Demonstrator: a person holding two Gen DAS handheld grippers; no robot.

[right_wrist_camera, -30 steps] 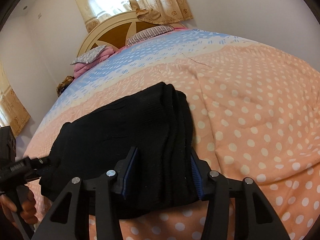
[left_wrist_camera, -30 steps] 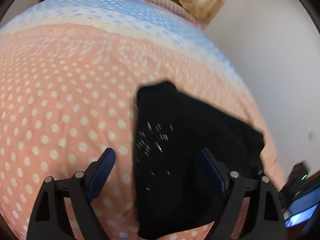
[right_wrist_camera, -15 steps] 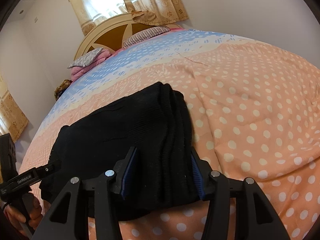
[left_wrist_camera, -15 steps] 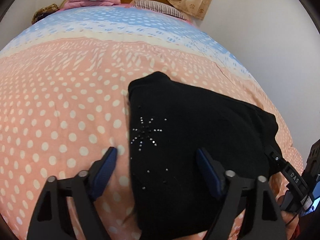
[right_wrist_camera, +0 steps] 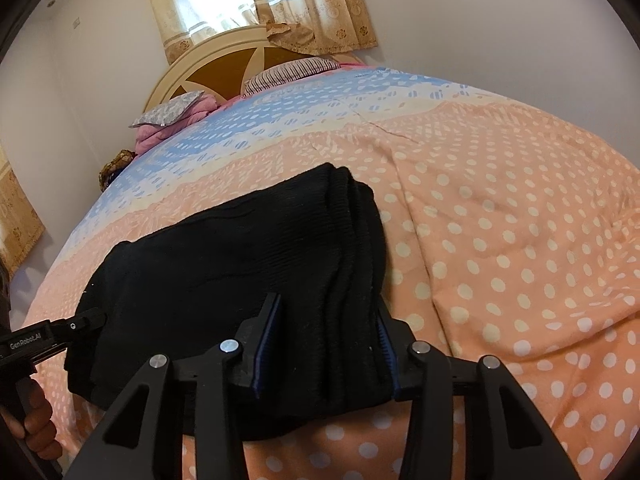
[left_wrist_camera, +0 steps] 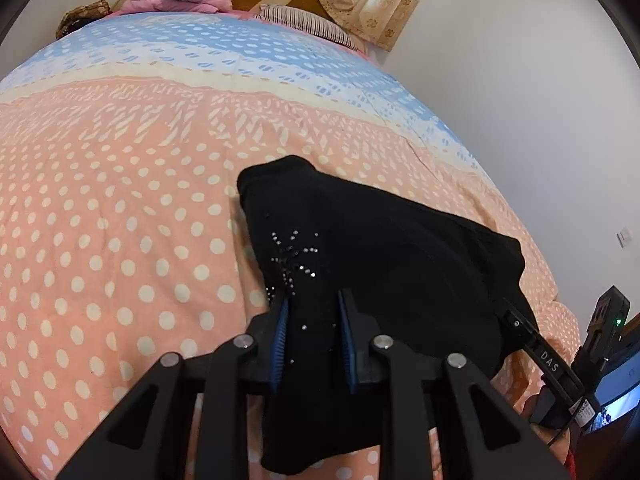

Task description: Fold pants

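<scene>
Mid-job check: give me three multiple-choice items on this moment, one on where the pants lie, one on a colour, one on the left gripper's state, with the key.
1. Where do the pants lie?
A. on the bedspread
B. on the floor
C. on the pillows

2. What colour are the pants?
A. pink
B. black
C. blue

3. What is between the fingers of the left gripper?
A. nothing
B. a pillow
C. a bunch of pants fabric

Key: A, the pants rest on the dotted bedspread; B, the cloth is black with small shiny studs; C, the left wrist view shows the jaws closing on black fabric bunched between the blue pads.
</scene>
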